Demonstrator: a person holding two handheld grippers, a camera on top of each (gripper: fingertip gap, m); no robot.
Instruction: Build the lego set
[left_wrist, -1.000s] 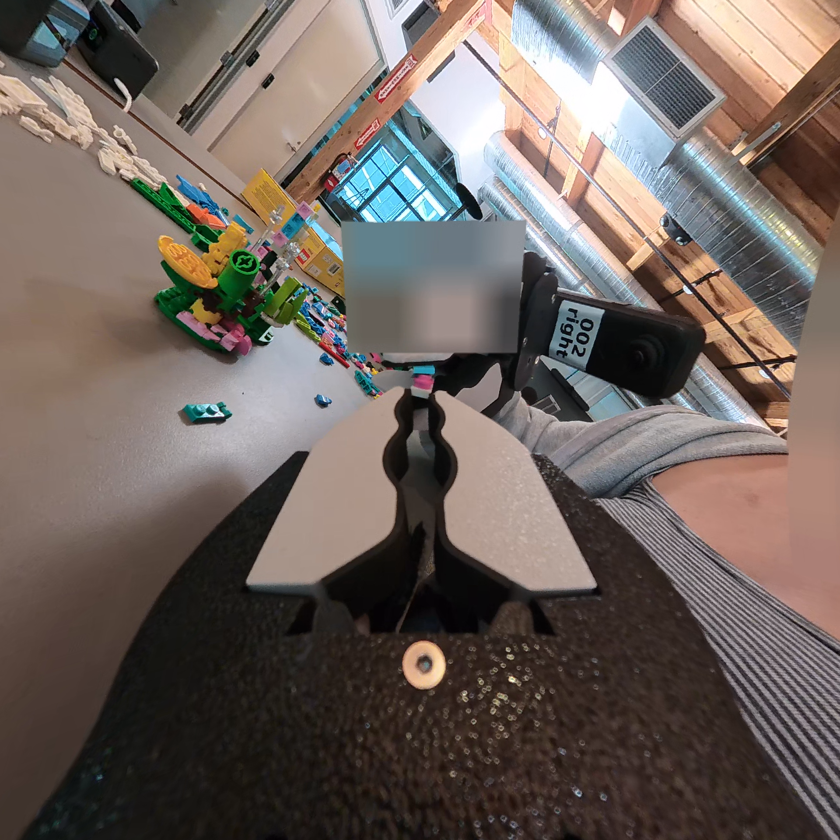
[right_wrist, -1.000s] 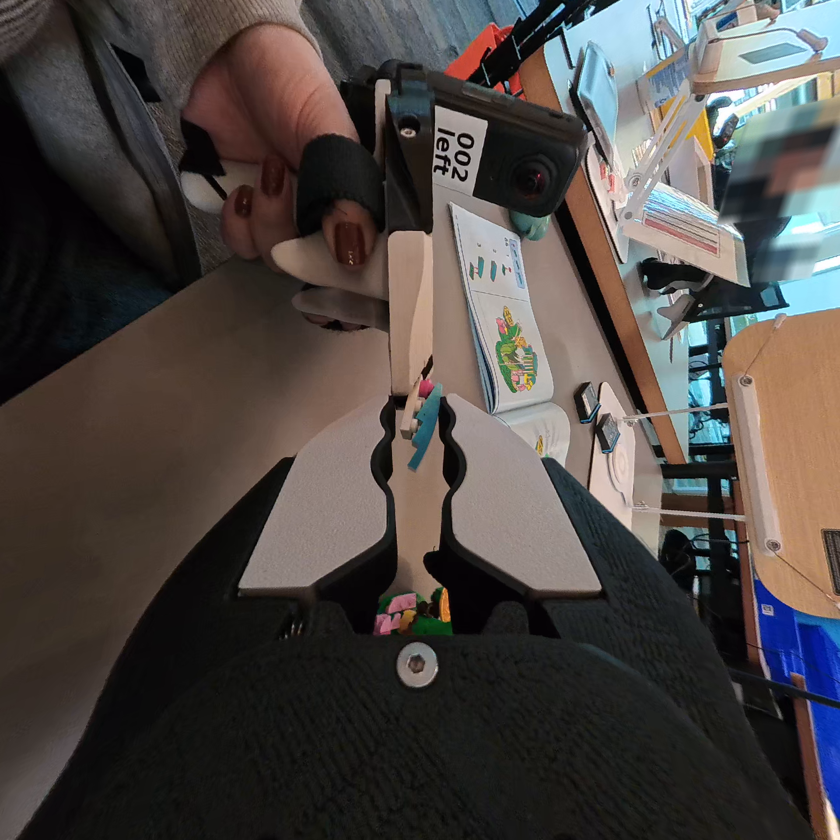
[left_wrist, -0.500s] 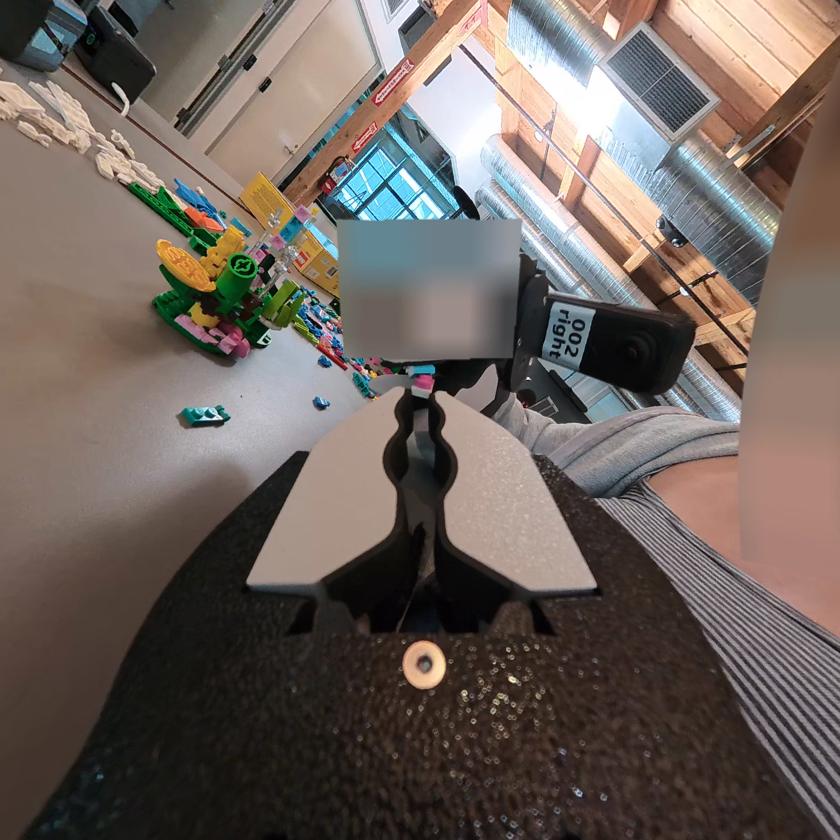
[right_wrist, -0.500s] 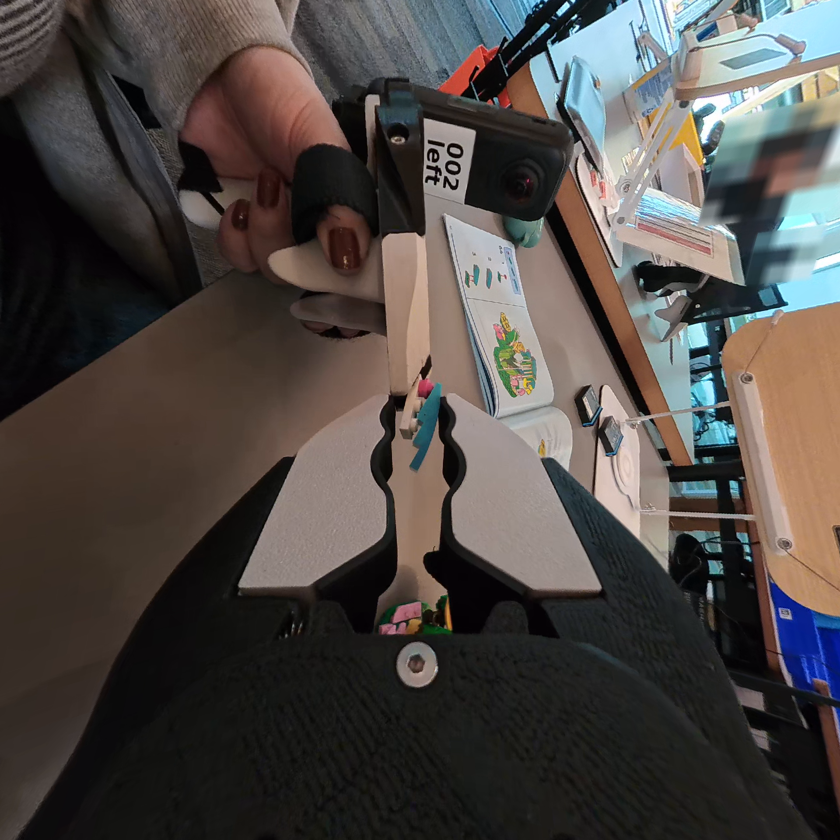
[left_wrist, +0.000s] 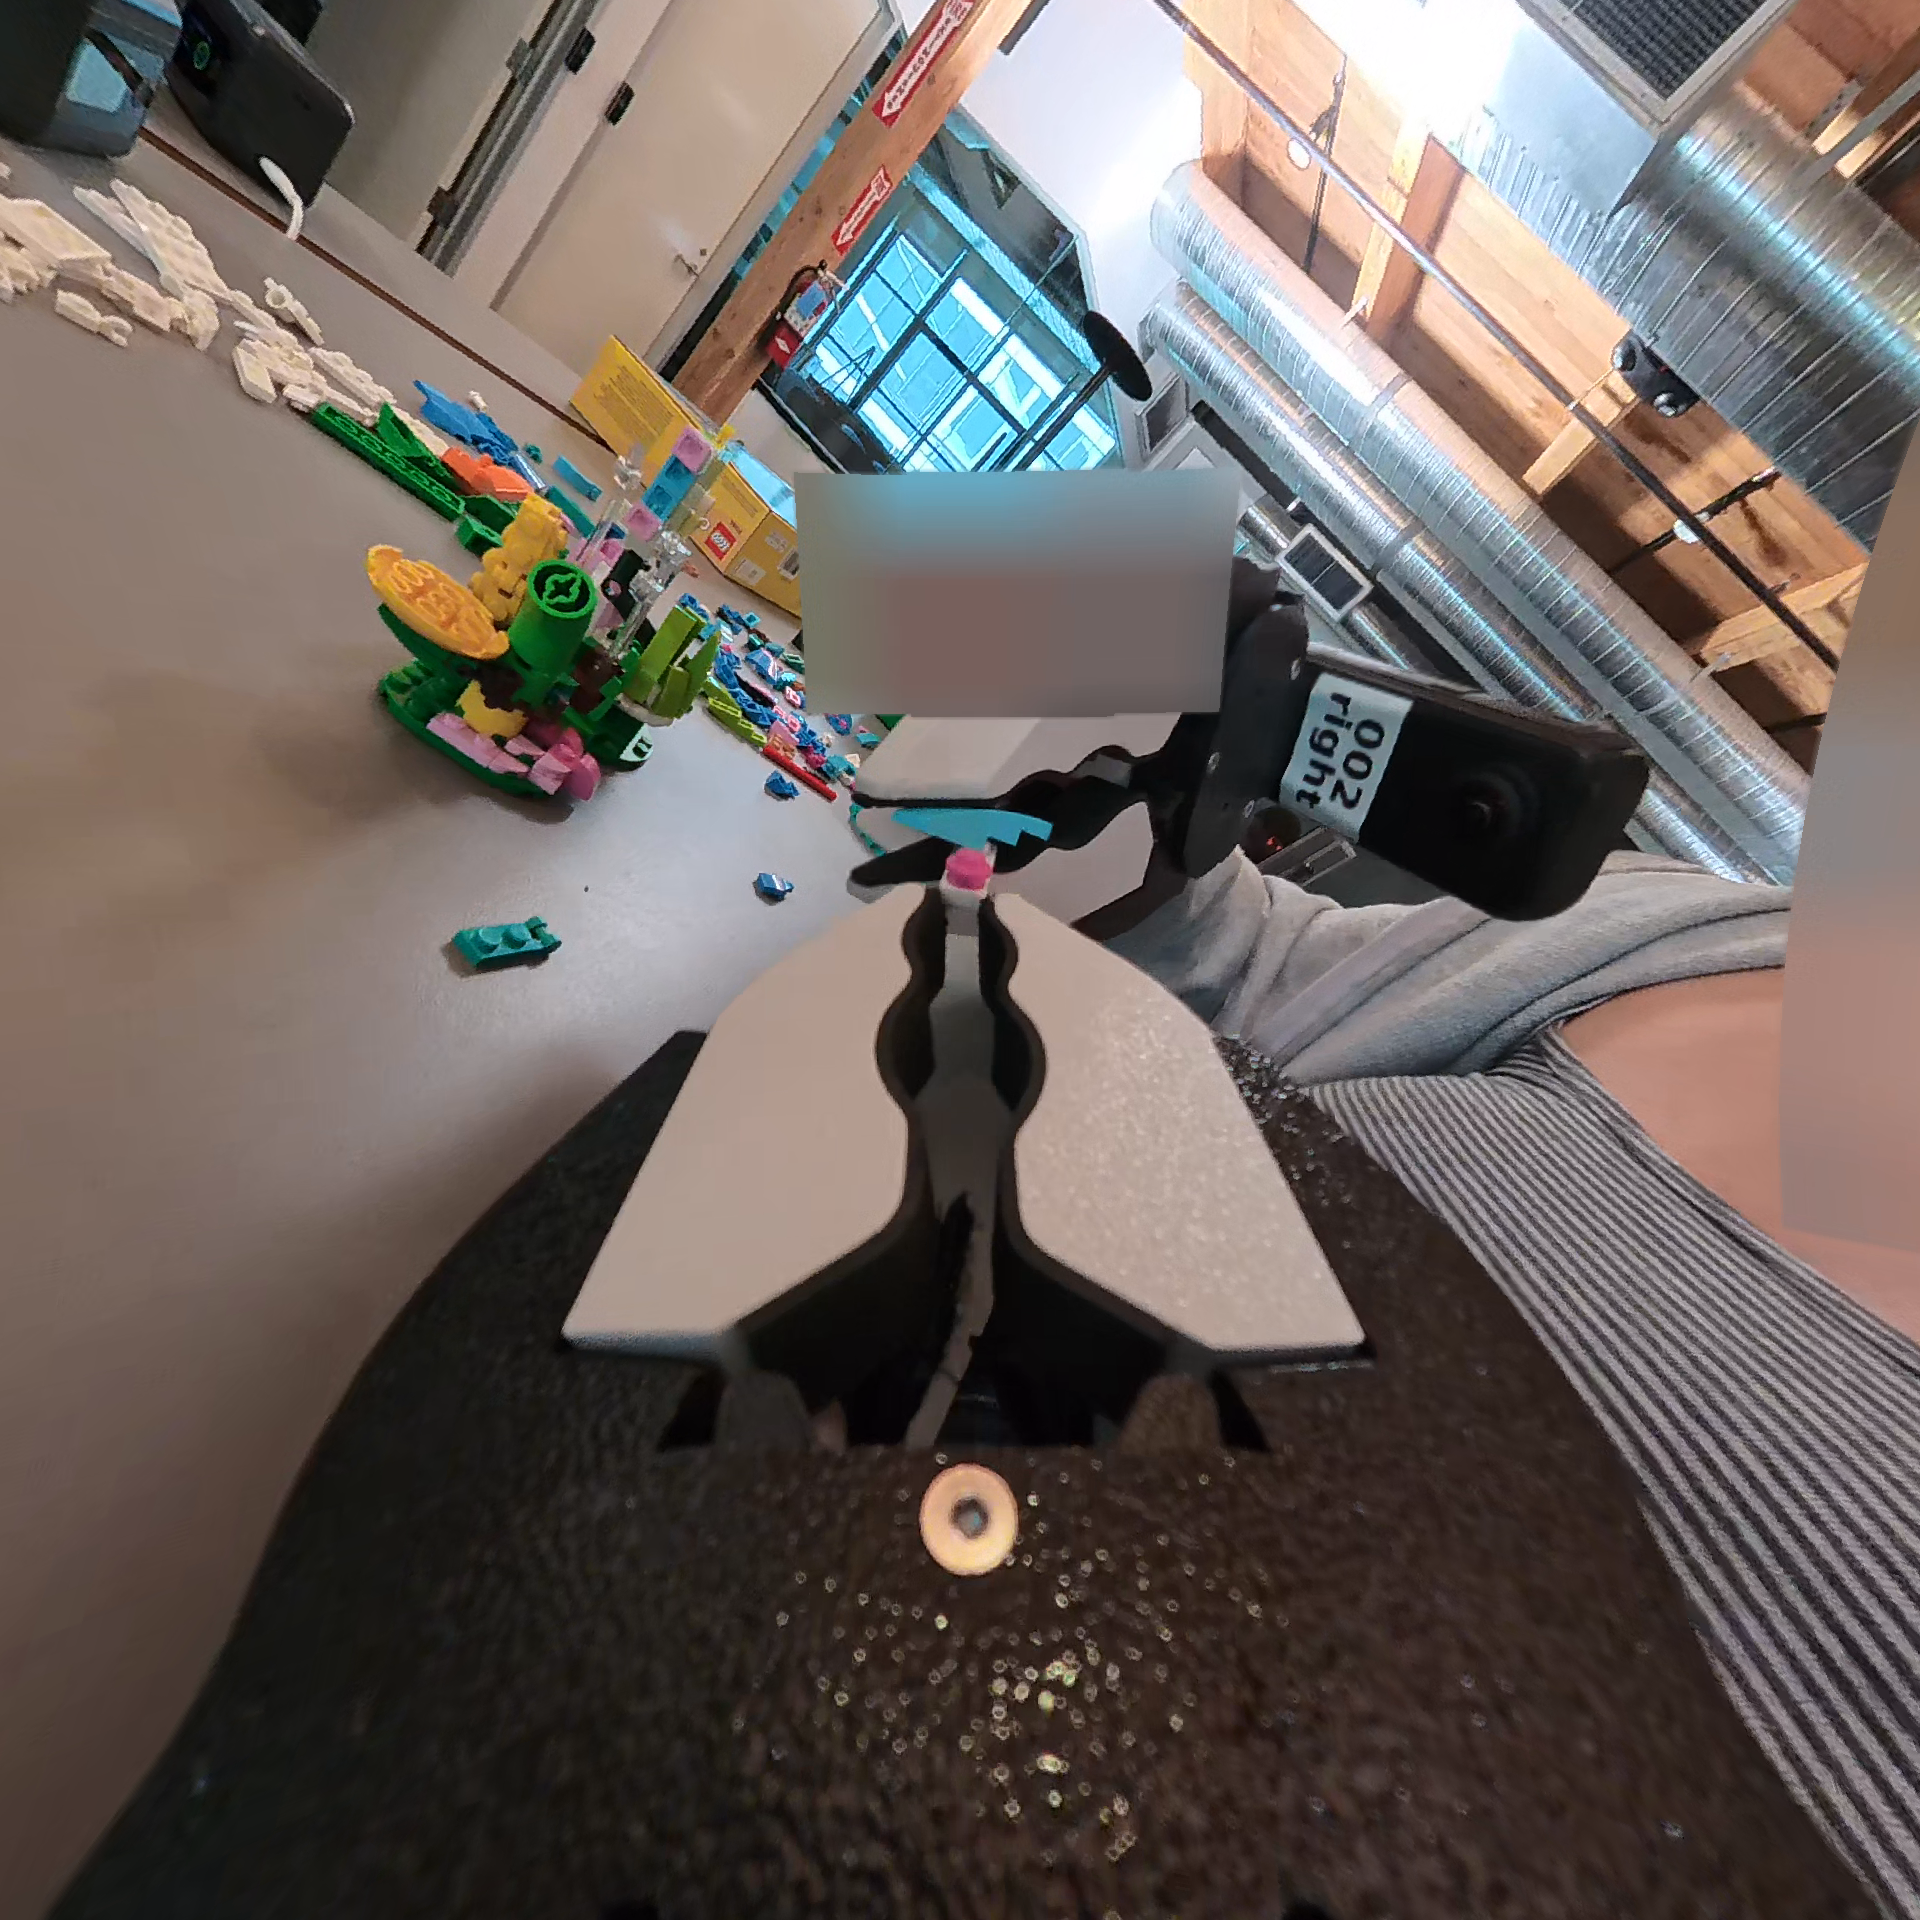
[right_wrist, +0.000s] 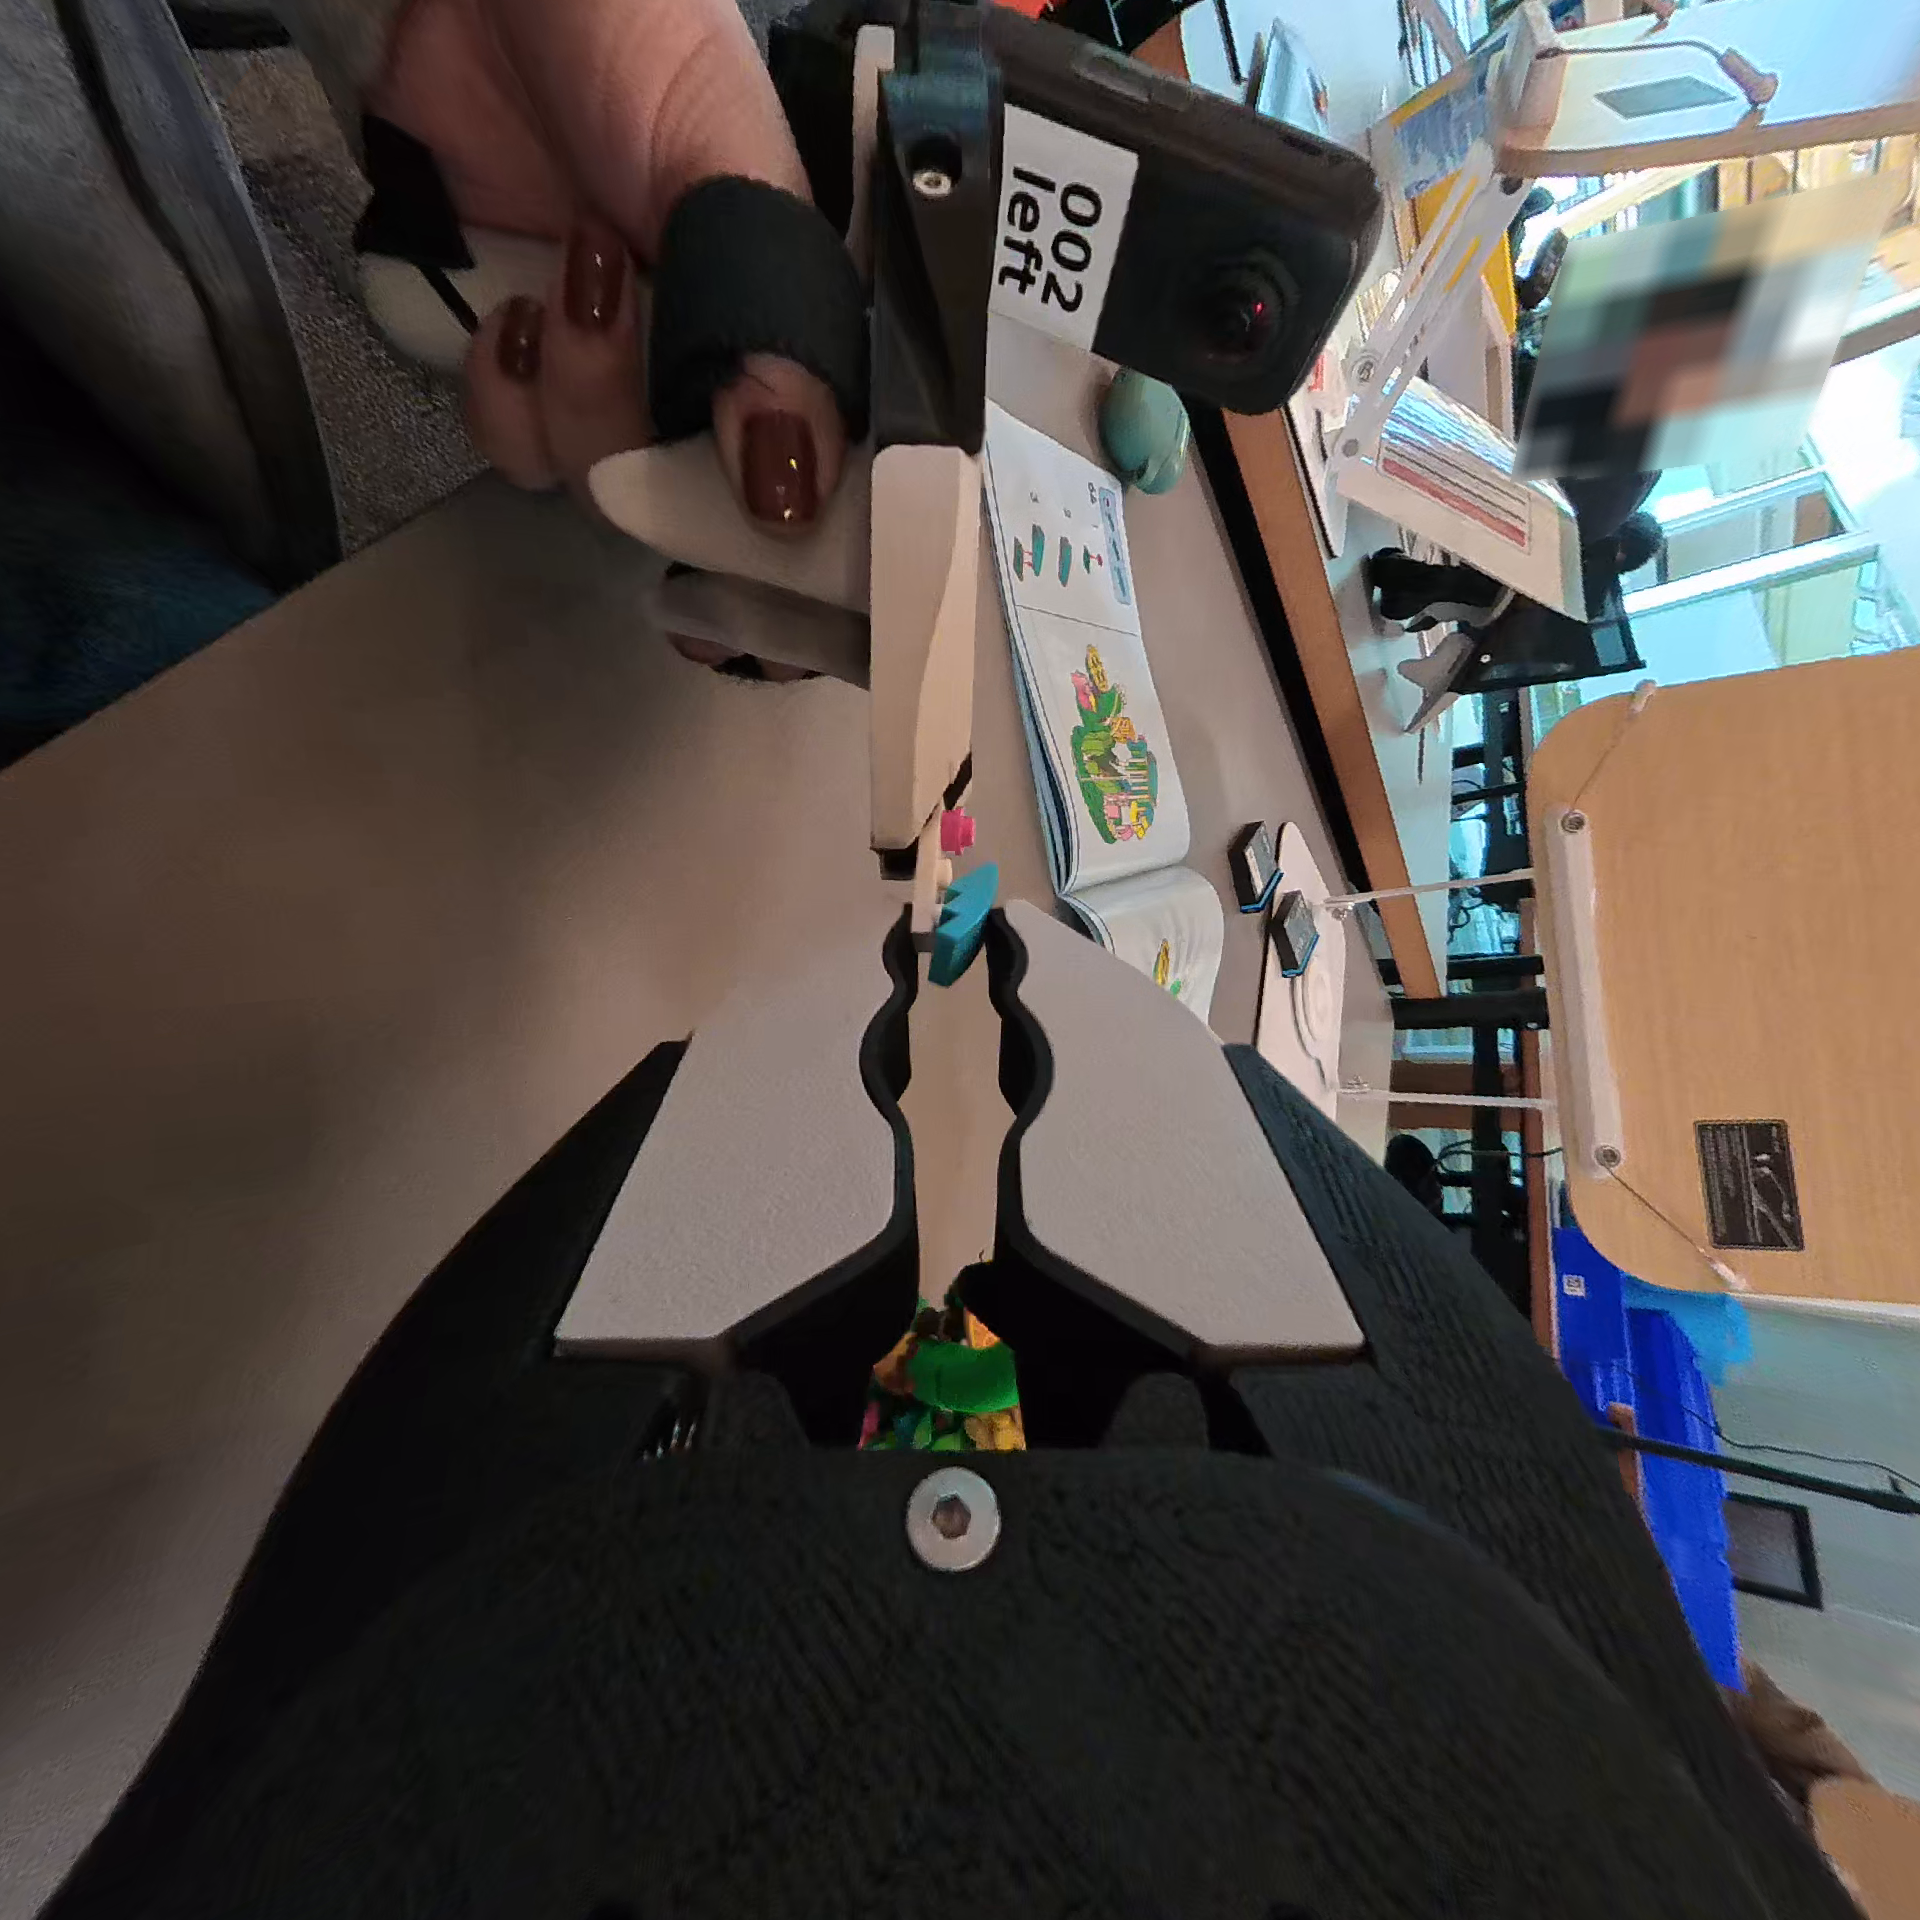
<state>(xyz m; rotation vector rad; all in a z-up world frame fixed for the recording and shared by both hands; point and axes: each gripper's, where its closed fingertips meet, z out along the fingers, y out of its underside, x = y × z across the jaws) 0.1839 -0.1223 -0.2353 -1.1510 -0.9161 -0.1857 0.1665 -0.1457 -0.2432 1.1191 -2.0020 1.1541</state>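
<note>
My left gripper (left_wrist: 961, 906) is shut on a small white piece tipped with a magenta stud (left_wrist: 966, 868). My right gripper (right_wrist: 951, 920) is shut on a blue jagged leaf piece (right_wrist: 961, 925). The two grippers meet tip to tip above the table. The blue piece (left_wrist: 966, 826) rests against the white piece just past the magenta stud (right_wrist: 956, 829); I cannot tell whether they are joined. The left gripper (right_wrist: 920, 665) reaches down from above, held by a hand (right_wrist: 623, 260). The right gripper's fingers (left_wrist: 914, 862) show beyond my left tips.
A colourful lego flower build (left_wrist: 520, 665) stands on the grey table (left_wrist: 208, 1039) at the left. A teal plate (left_wrist: 506, 942) lies nearer, with loose bricks (left_wrist: 769, 717) and white pieces (left_wrist: 125, 270) behind. An open instruction booklet (right_wrist: 1101, 748) lies past the grippers. The grippers are tip to tip, or close to it. From the right gripper's tips to the teal plate (left_wrist: 506, 942) is close to 8 cm.
The grippers stay tip to tip. The right gripper has shifted slightly, so the blue piece now shows above the magenta stud in the left wrist view.
</note>
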